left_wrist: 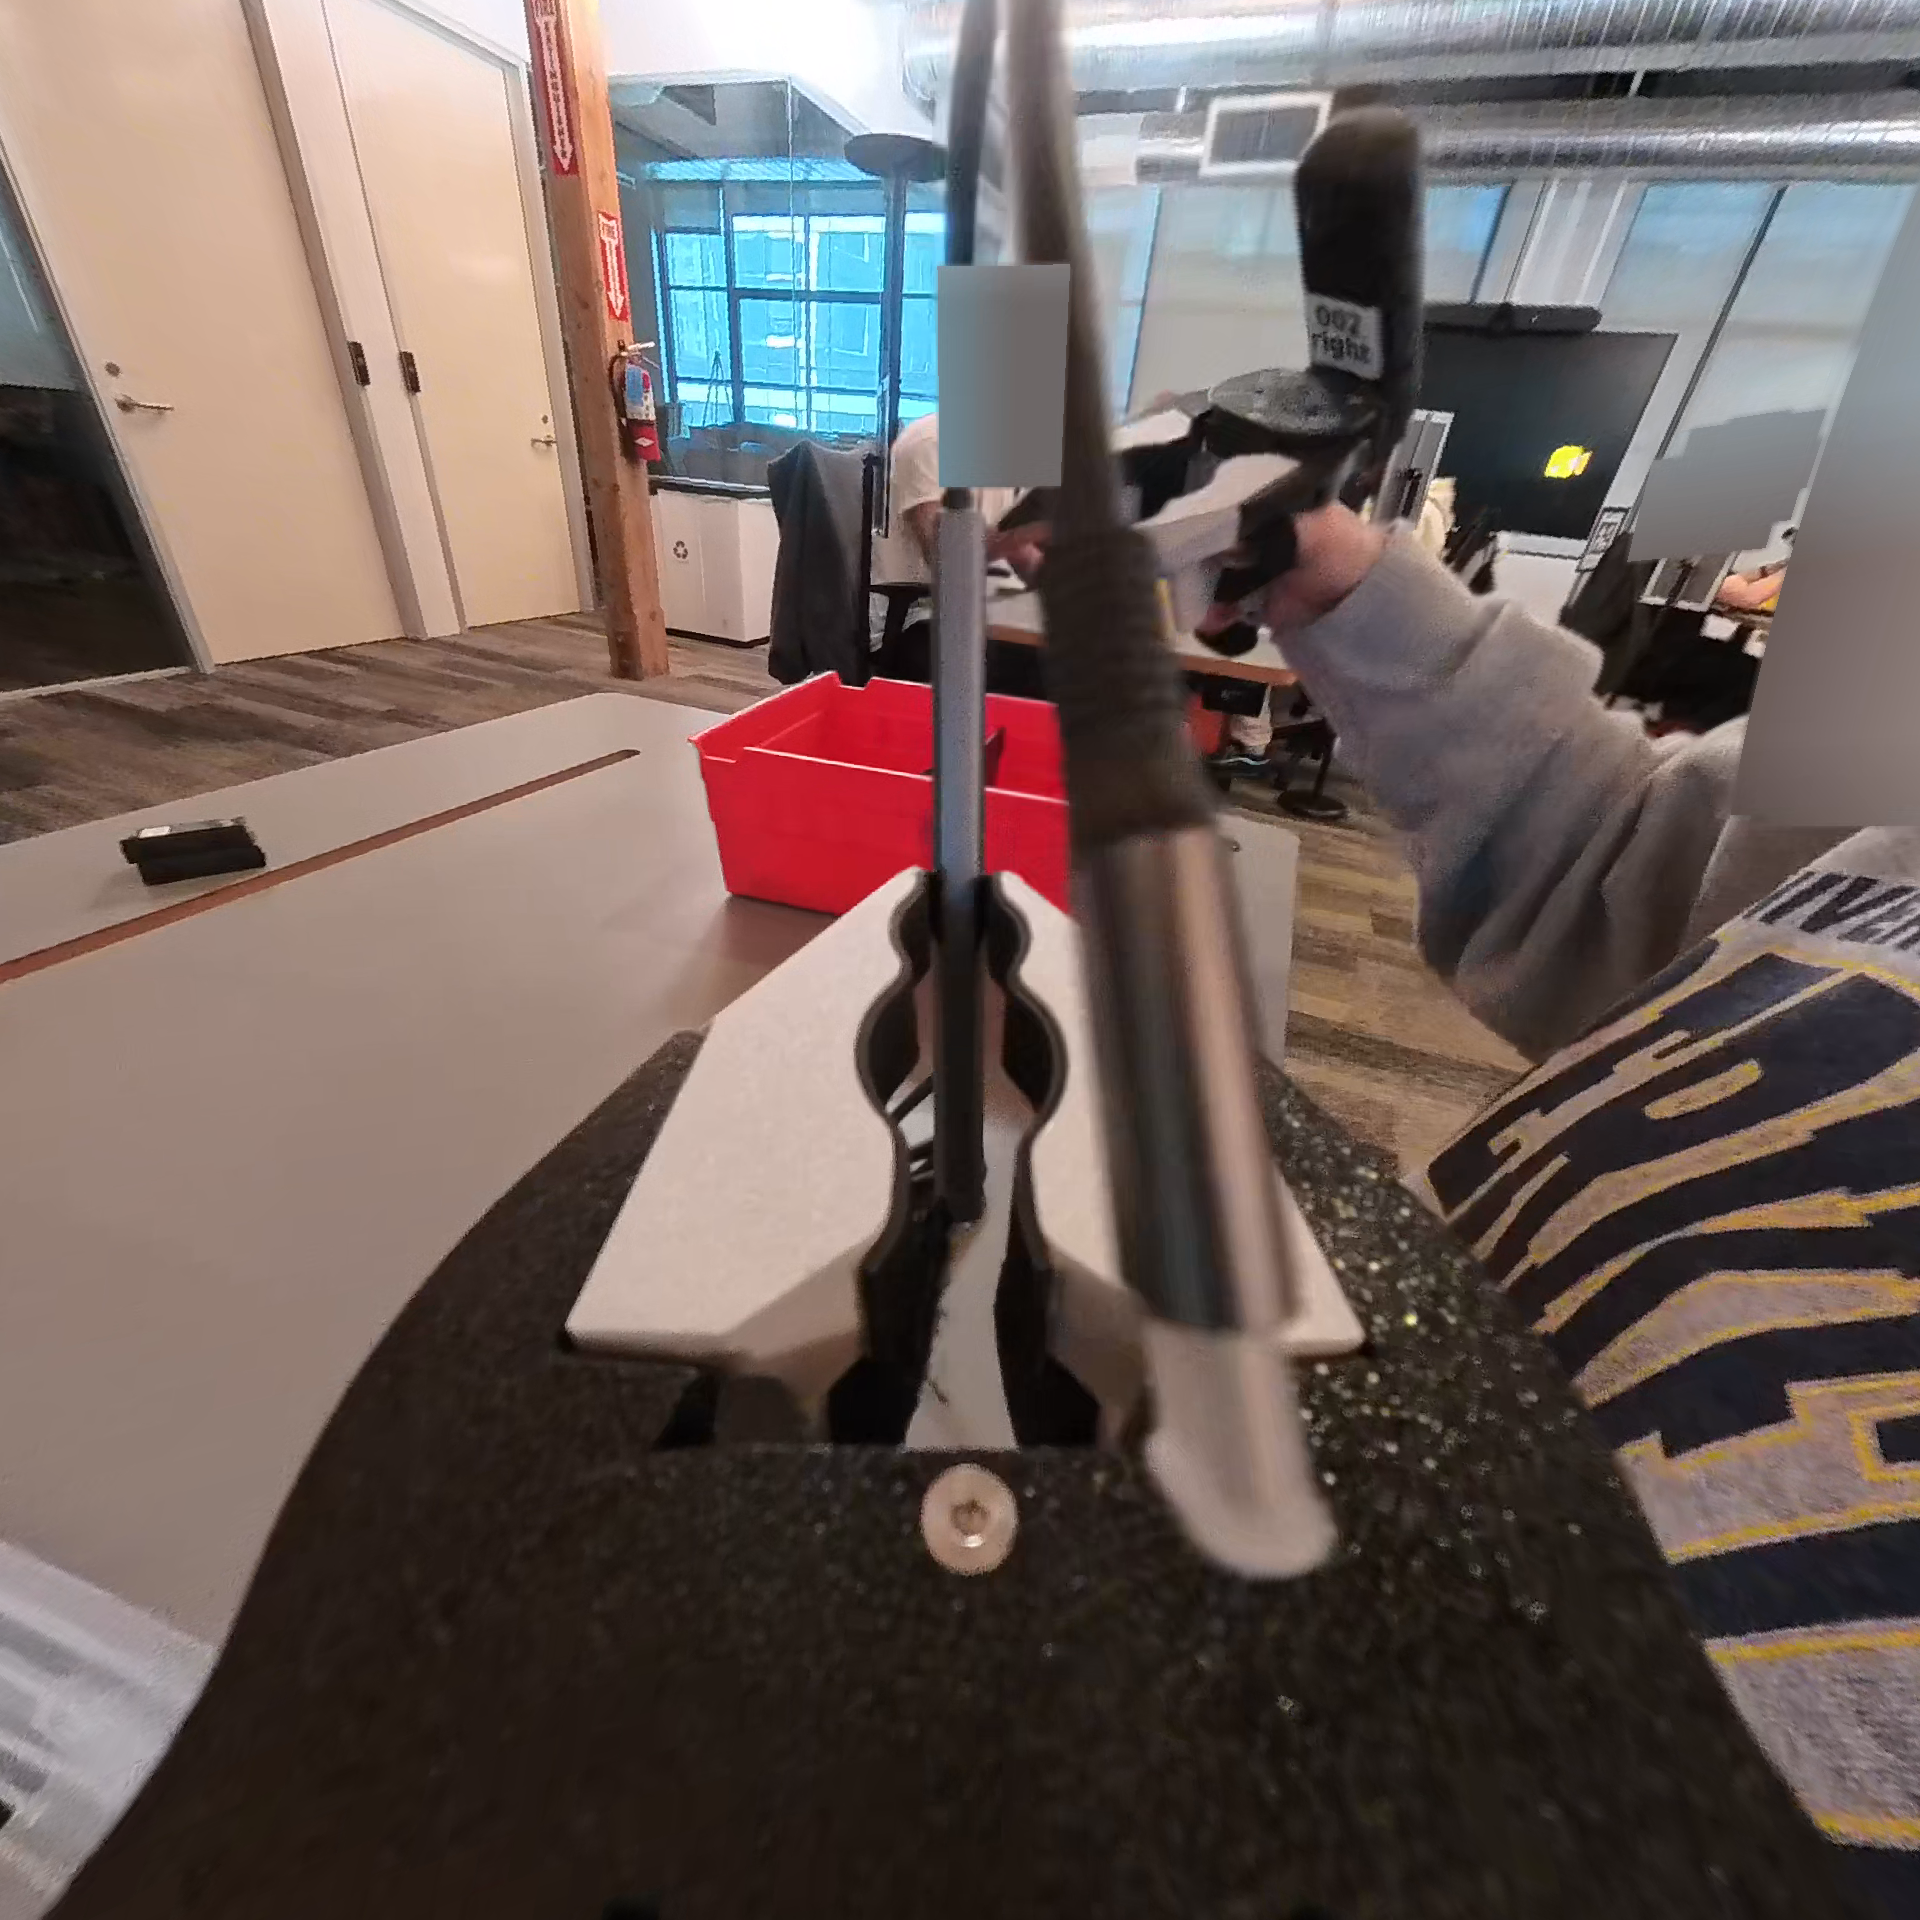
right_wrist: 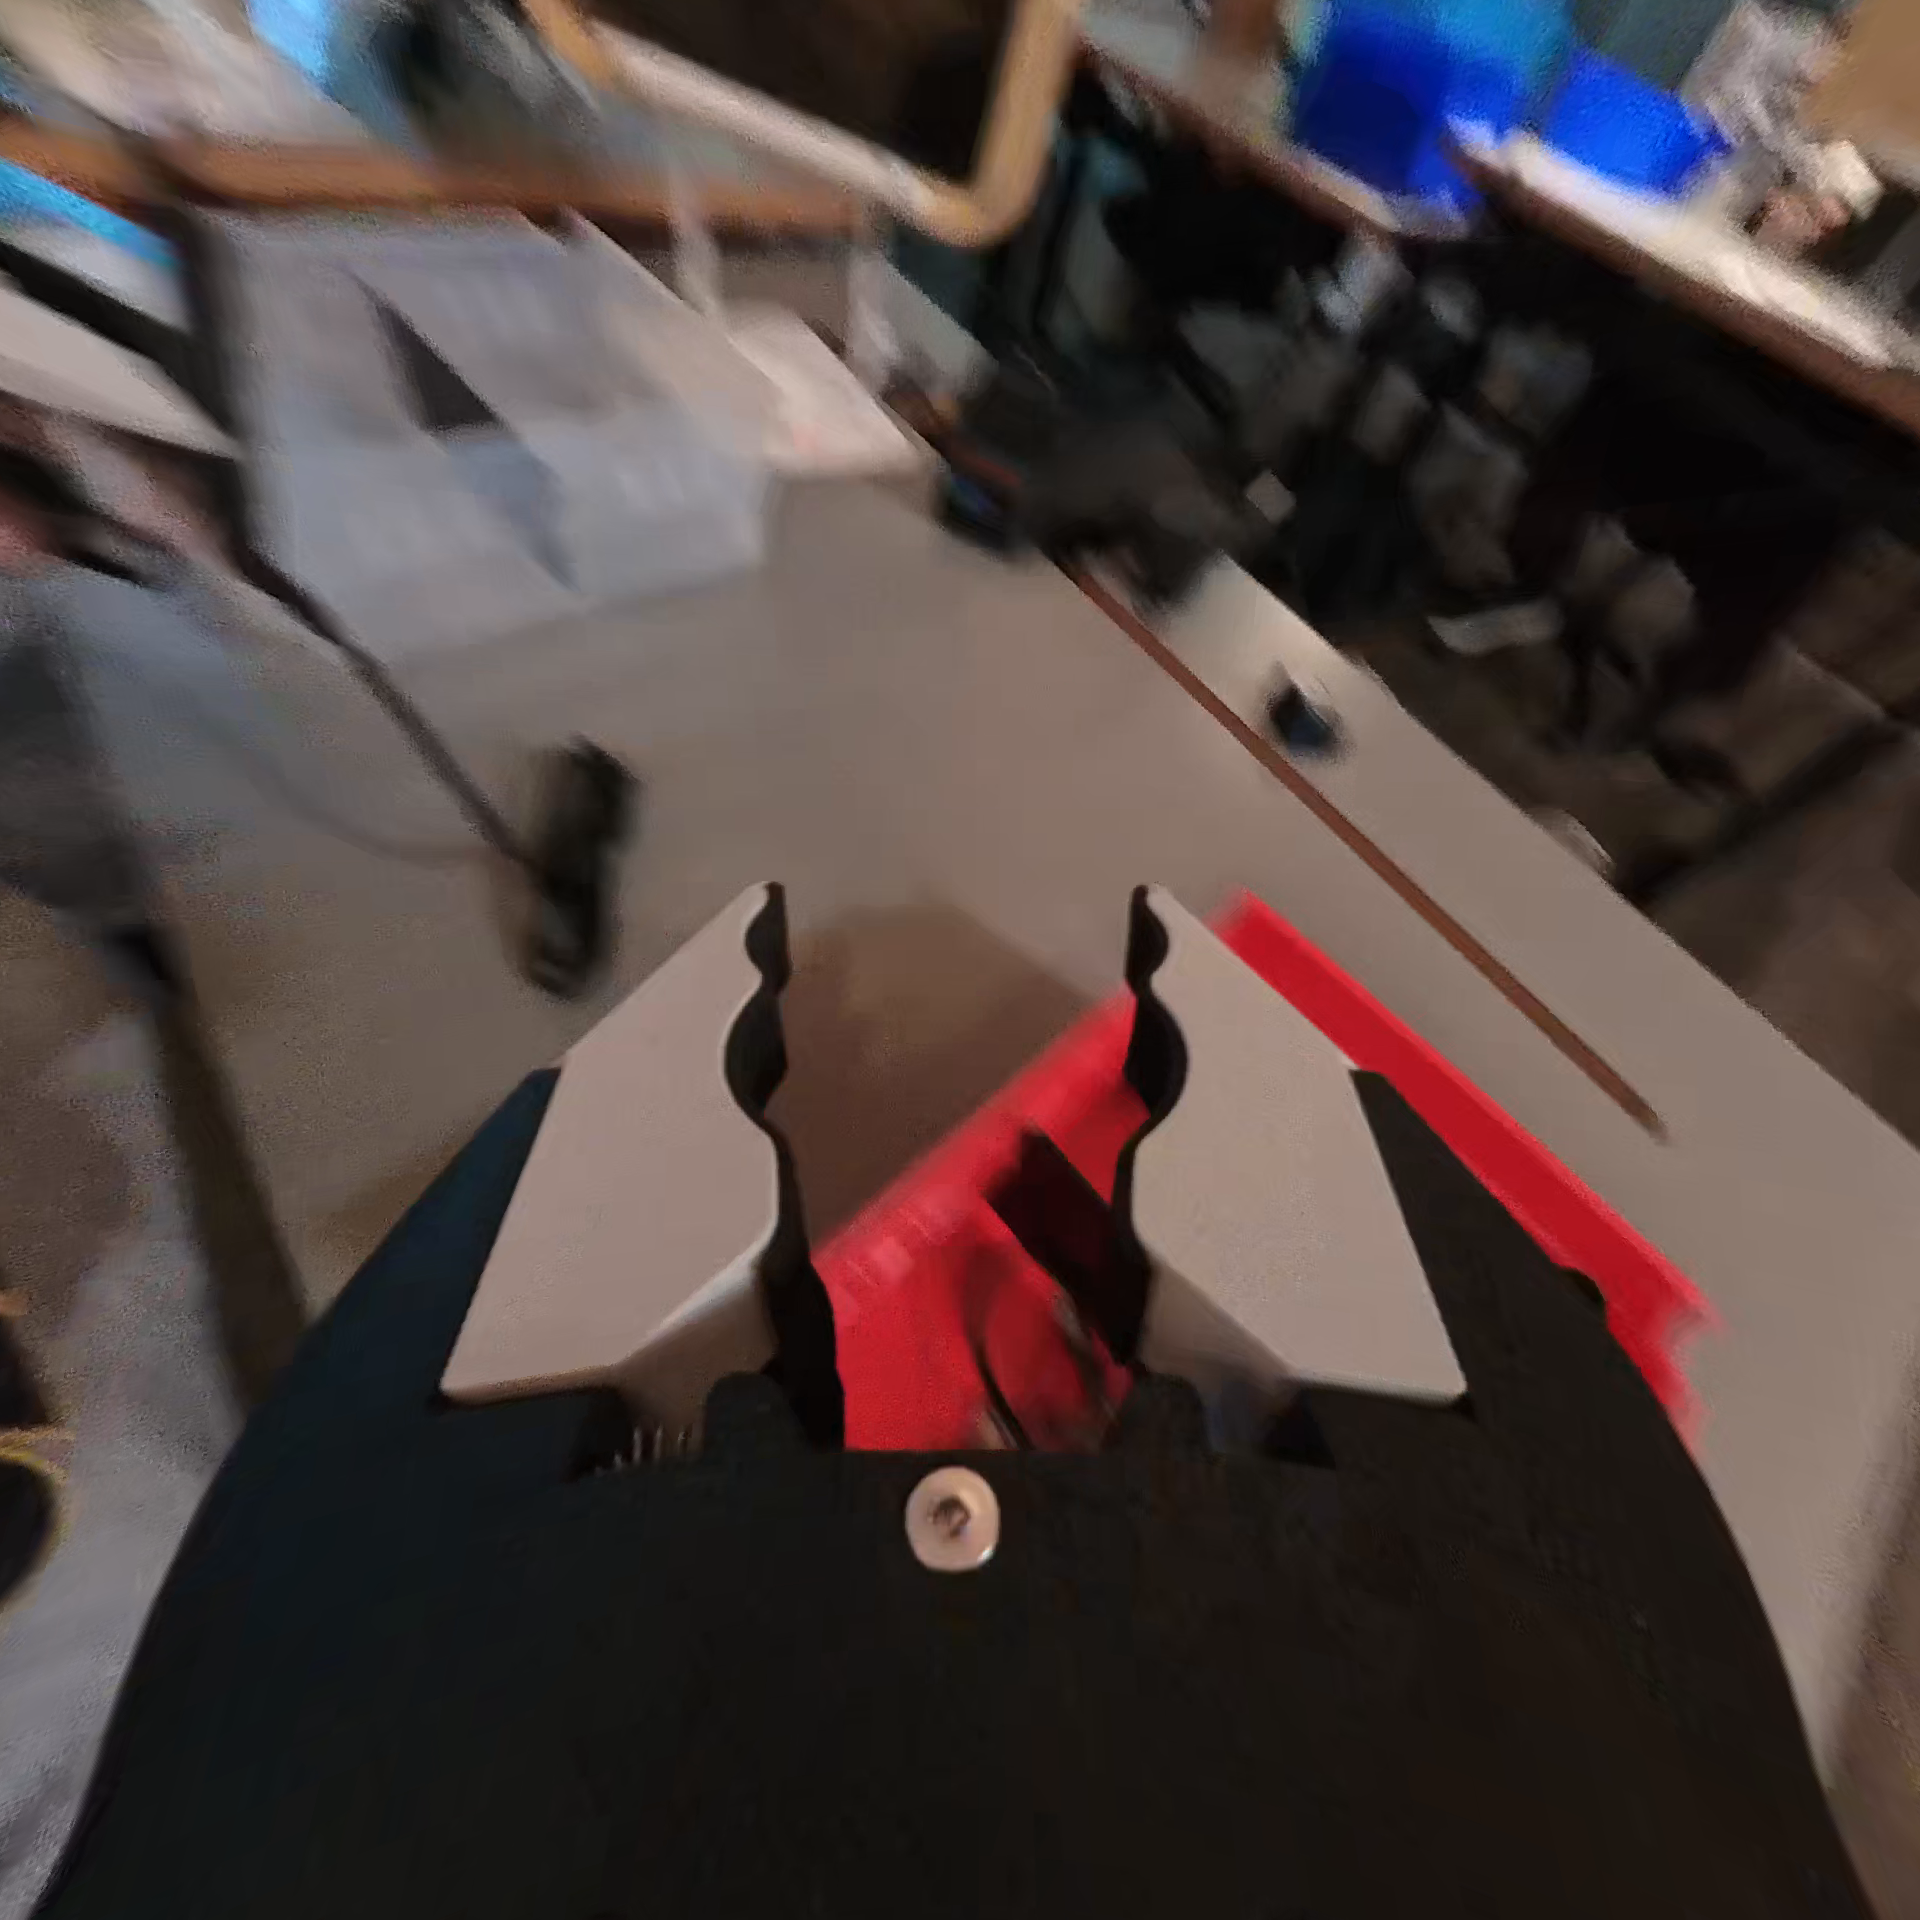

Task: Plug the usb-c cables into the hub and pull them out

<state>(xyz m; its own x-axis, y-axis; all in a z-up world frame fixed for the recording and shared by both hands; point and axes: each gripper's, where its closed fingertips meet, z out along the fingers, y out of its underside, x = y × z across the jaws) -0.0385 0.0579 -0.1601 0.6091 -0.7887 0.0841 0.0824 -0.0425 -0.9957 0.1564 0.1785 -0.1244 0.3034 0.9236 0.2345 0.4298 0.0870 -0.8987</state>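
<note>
My left gripper (left_wrist: 958,894) is clamped on a thin dark cable (left_wrist: 957,665) standing upright, a thicker plug (left_wrist: 1174,1060) just beside it. My right gripper (right_wrist: 956,904) is spread wide over the red bin (left_wrist: 831,800) near the table (left_wrist: 312,1039) edge; the hub isn't discernible

A red bin (left_wrist: 831,800) sits on the grey bench (left_wrist: 312,1039) near its far edge. A small black block (left_wrist: 193,850) lies well apart to the left. Beyond stand white doors (left_wrist: 208,364), a wooden post (left_wrist: 597,343) and a fire extinguisher (left_wrist: 639,400).
</note>
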